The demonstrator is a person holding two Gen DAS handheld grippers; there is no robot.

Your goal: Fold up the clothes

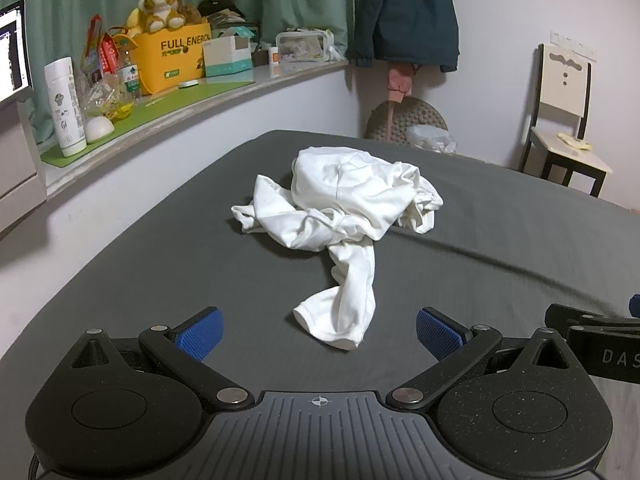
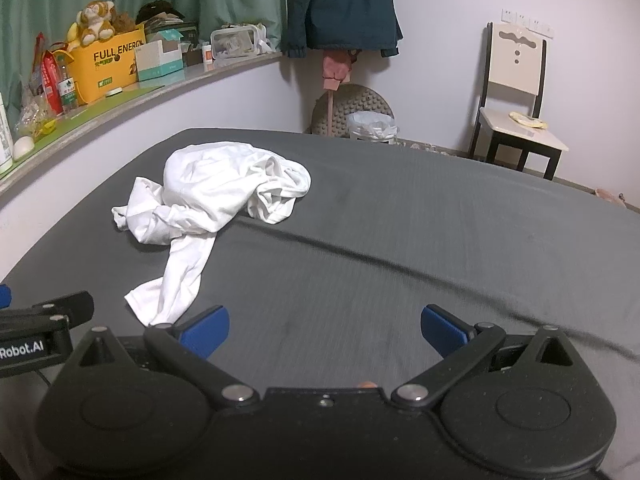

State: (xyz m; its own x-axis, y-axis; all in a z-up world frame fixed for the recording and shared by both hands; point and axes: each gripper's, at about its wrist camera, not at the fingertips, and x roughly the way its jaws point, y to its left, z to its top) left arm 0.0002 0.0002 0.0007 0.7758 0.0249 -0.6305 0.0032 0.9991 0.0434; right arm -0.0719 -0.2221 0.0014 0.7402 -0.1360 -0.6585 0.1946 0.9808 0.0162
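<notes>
White garment (image 1: pixel 344 204), crumpled, sits out on the dark grey bed (image 1: pixel 500 248), and both sets of tongs are spread wide and gripping nothing at all. Nearest in, the left tongs (image 1: pixel 318 334) hover low over the sheet with a loose sleeve or leg end (image 1: pixel 340 316) lying dead ahead, right between the two blue pads, close but not touching as far as I can tell. The right tongs (image 2: pixel 324 334) sit just beside their partner, and from their view that same cloth end (image 2: pixel 168 292) falls off to the left, past the left pad, so the left hand is plainly the better placed for a first pinch. That trailing piece runs lengthwise away from the tongs, straight up into the main heap, so its long axis points forward and slightly rightward from the left side. Farther out, the bundle itself is a rounded mound with a second tail poking out toward the ledge (image 1: pixel 180 108) side. Plenty of open sheet to the right of the pile, judging by the right view, good room for spreading it flat; the left side is tighter, with the wall under the ledge close by. Beyond the bed's far edge stand a chair (image 2: pixel 516 96) and a hanging dark jacket (image 1: pixel 404 12), well clear of any work.
</notes>
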